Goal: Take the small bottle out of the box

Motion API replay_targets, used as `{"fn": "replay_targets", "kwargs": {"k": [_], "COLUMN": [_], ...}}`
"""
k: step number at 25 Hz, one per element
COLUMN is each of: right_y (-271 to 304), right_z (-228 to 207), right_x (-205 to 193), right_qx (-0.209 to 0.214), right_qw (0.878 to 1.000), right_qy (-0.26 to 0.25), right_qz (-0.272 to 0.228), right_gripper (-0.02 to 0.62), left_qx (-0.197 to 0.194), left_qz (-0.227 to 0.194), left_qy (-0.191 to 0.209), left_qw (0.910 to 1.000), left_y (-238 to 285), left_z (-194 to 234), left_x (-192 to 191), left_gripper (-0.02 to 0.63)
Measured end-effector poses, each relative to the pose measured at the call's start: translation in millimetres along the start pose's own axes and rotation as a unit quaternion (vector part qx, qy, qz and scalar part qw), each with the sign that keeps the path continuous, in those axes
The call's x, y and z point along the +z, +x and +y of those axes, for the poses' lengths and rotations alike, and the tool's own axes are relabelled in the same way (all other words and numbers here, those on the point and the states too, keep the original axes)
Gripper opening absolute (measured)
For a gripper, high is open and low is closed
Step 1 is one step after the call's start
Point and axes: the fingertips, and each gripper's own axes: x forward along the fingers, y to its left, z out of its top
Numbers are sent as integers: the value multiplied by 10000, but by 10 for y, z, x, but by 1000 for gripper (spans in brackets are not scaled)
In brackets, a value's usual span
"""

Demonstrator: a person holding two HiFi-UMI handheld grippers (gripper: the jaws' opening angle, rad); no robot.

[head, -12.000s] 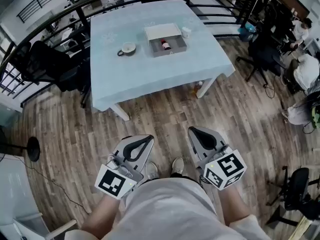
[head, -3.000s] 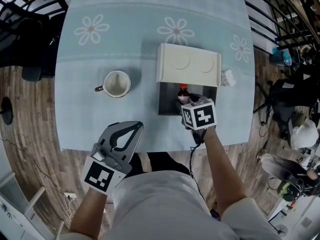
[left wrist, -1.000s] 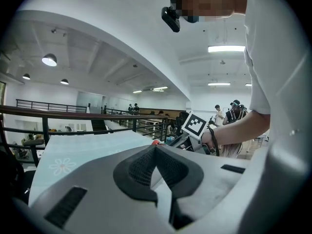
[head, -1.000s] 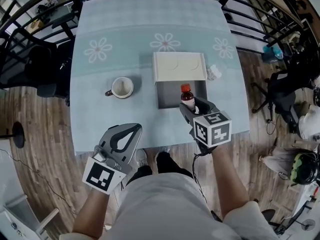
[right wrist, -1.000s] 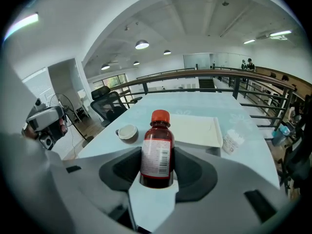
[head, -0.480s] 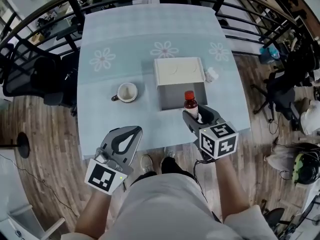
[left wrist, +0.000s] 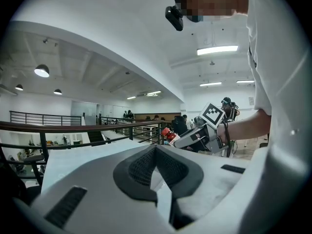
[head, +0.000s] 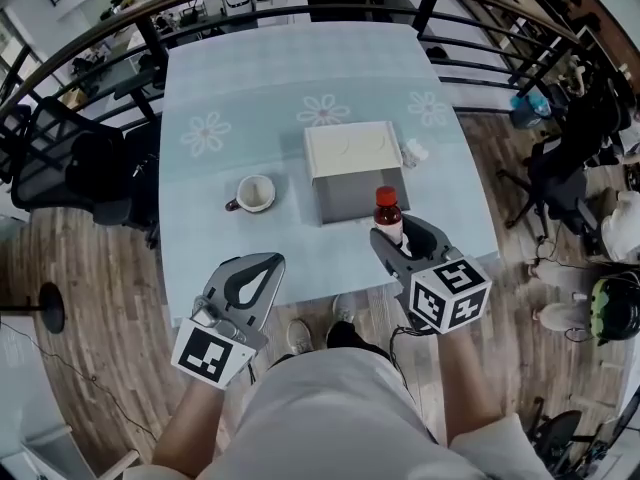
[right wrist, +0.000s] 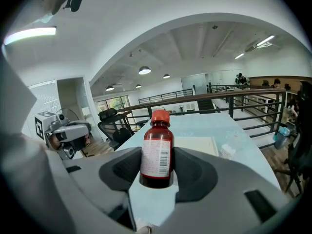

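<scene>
Small bottle [head: 389, 218] is clamped upright in the right gripper [head: 400, 236], open box [head: 330, 208] just beyond, mug [head: 255, 193] off left; left gripper [head: 260, 266] closed, empty.

mug [head: 255, 193] on flowered tbl [head: 260, 78], chair [head: 95, 168] beside

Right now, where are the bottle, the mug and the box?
small bottle [right wrist: 156, 155], right gripper view, on its label.
mug [head: 256, 193], head view, on its pale inside.
box [head: 350, 201], head view, on its bare grey floor.

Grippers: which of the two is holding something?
The right gripper: its fingers clamp the red-capped bottle. The left gripper is shut on nothing.
</scene>
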Motion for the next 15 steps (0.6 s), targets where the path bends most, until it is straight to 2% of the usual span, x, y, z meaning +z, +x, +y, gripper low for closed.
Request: {"fn": "replay_targets", "kwargs": {"k": [7,15], "right_y": [-214,-446], "right_z": [99,105], "right_x": [134,275], "right_qx": [58,71], "right_qw": [9994,9974], "right_qy": [99,149], "right_qz": [-332,-696], "right_gripper": [221,221], "left_qx": [-64,-133], "left_qz": [-63,-10], "left_qy": [75,64], "left_qw": [9999,9999], "left_y": [-24,28], "left_z": [-81,-153], "left_x": [91,30], "left_gripper": [6,6]}}
